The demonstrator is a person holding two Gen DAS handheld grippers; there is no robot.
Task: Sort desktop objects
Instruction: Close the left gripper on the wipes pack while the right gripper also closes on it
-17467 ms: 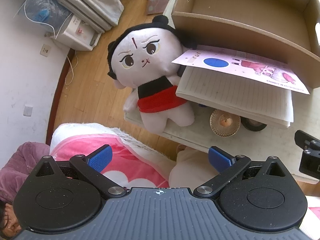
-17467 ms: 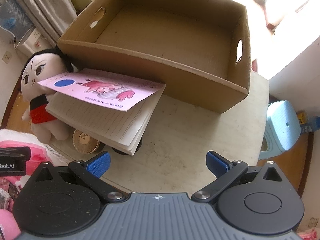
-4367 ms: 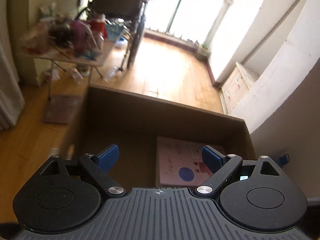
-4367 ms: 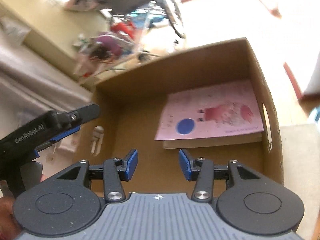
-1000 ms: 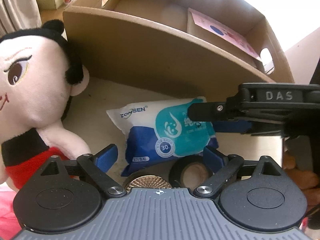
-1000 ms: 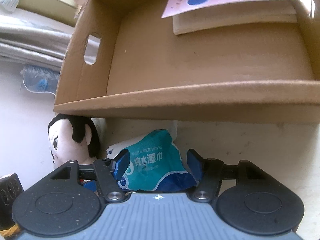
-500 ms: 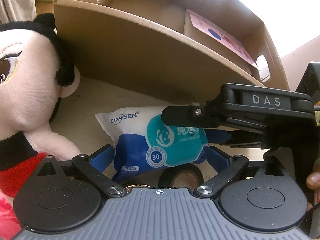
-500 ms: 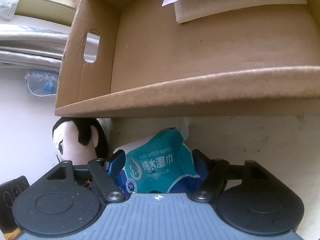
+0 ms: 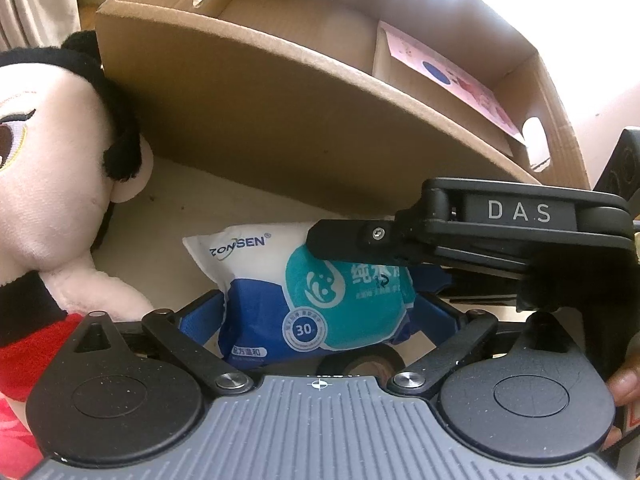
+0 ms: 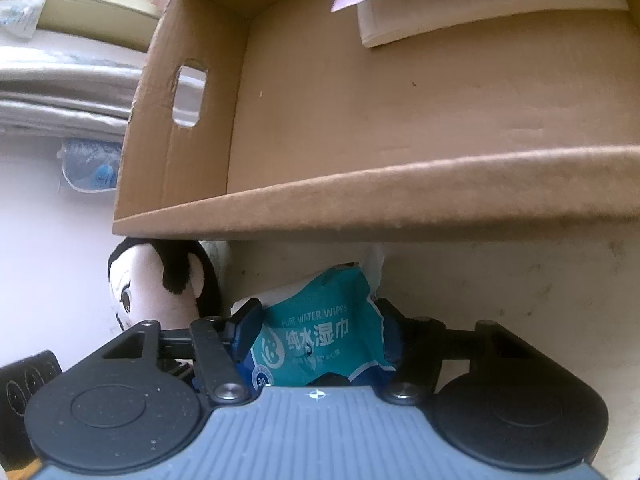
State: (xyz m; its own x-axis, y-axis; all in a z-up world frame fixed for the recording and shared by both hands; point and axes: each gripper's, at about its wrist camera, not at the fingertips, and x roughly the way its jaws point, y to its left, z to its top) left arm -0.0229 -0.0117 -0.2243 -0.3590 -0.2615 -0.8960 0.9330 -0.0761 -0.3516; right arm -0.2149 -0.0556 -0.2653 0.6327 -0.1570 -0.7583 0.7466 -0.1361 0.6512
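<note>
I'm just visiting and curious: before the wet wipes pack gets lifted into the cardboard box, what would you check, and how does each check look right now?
1. Right gripper has the wet wipes pack between its fingers, having just closed in: ok.
2. Grip firm enough to lift: cannot tell; the pack is soft and crumpled.
3. Left gripper open and not clamping the pack: ok, though its fingers flank it closely.
4. Free floor in the cardboard box: ok; the notebook lies only at the far side.
5. Box wall to clear: not ok yet; the pack sits low, right beside it.
6. Plush doll clear of the pack: ok.
</note>
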